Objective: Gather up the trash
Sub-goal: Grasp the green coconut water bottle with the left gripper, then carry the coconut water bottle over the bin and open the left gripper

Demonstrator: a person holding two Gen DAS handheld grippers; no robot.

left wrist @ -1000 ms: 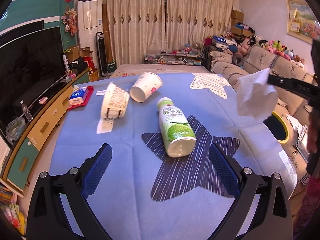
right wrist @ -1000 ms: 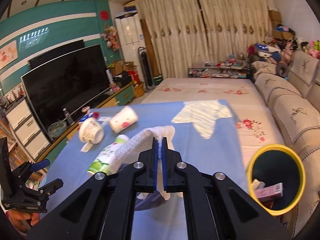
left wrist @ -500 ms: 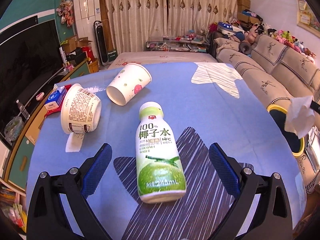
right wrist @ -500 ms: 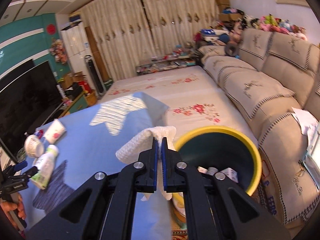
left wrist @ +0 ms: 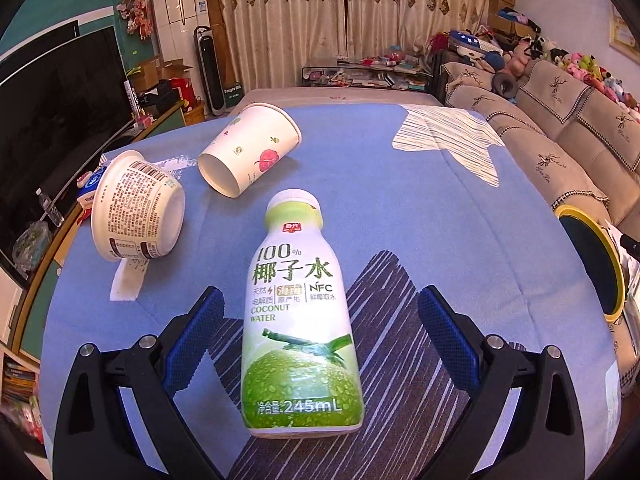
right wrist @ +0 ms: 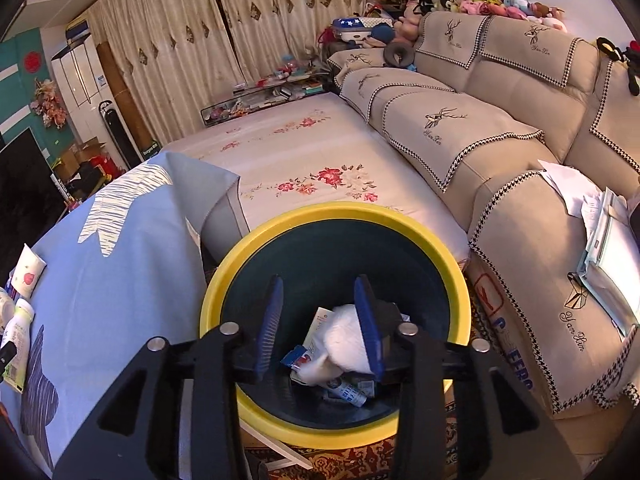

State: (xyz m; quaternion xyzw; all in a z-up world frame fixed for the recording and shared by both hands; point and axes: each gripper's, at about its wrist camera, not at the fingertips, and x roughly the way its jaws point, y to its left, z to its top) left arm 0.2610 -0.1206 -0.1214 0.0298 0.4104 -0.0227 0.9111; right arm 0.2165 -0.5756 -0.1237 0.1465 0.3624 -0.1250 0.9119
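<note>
A green and white coconut water bottle [left wrist: 298, 312] lies on the blue tablecloth [left wrist: 400, 200], cap pointing away. My left gripper [left wrist: 320, 296] is open and straddles it, its pads apart from the bottle's sides. Further back lie a tipped paper cup [left wrist: 250, 150] and a tipped cream tub [left wrist: 136, 208]. My right gripper [right wrist: 319, 284] hangs over the yellow-rimmed bin [right wrist: 332, 212] with its jaws opening. The white tissue [right wrist: 344, 336] sits loose below them, on other trash in the bin.
A beige sofa [right wrist: 500, 140] with papers [right wrist: 600, 232] on it runs along the right of the bin. A floral-covered platform [right wrist: 312, 160] lies beyond the bin. A television [left wrist: 52, 100] stands left of the table, and a paper strip [left wrist: 128, 280] lies by the tub.
My right gripper swung from the table to over the bin, opened, and the tissue left its jaws and fell into the bin. My left gripper came down around the bottle.
</note>
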